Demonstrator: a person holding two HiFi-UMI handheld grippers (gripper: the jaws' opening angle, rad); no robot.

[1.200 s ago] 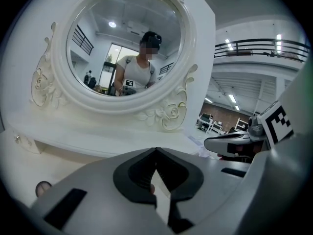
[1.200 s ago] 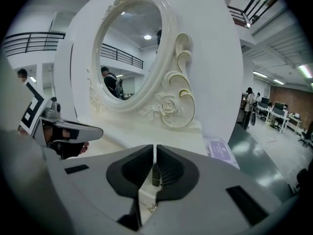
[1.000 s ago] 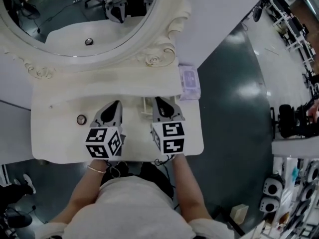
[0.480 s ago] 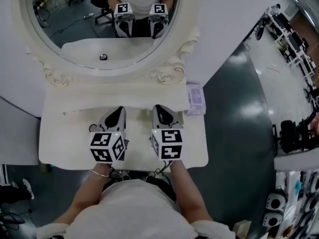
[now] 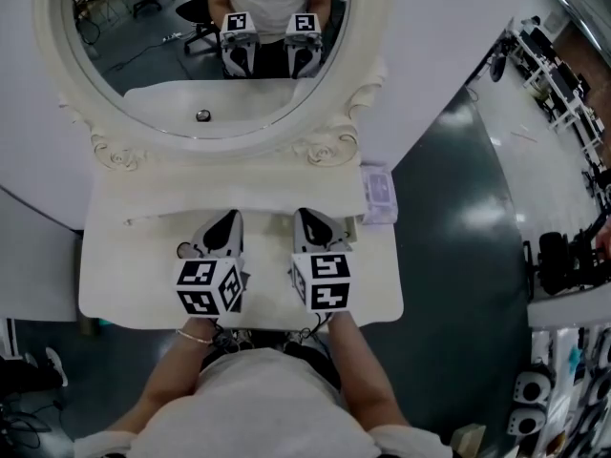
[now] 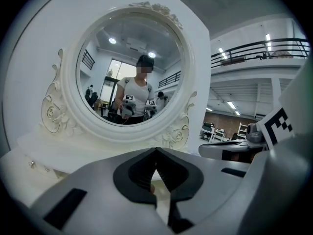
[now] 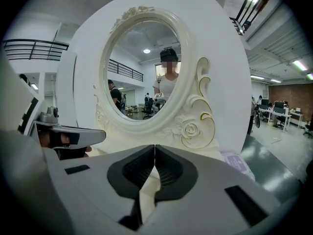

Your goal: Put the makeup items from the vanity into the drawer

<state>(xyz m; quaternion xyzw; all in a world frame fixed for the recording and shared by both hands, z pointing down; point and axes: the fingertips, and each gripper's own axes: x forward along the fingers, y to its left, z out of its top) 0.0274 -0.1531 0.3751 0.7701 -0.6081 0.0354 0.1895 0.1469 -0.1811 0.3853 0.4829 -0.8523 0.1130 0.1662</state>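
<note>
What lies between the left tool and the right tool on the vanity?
In the head view, only bare white vanity top shows between the left tool and the right tool; no makeup item is visible there.

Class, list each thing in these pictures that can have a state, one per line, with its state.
Left tool: shut, empty.
Right tool: shut, empty.
Cream carved vanity table: items not yet put away.
Small round dark item: lying on the table top.
Flat lilac packet: lying at the table's right edge.
Oval cream-framed mirror: upright.
</note>
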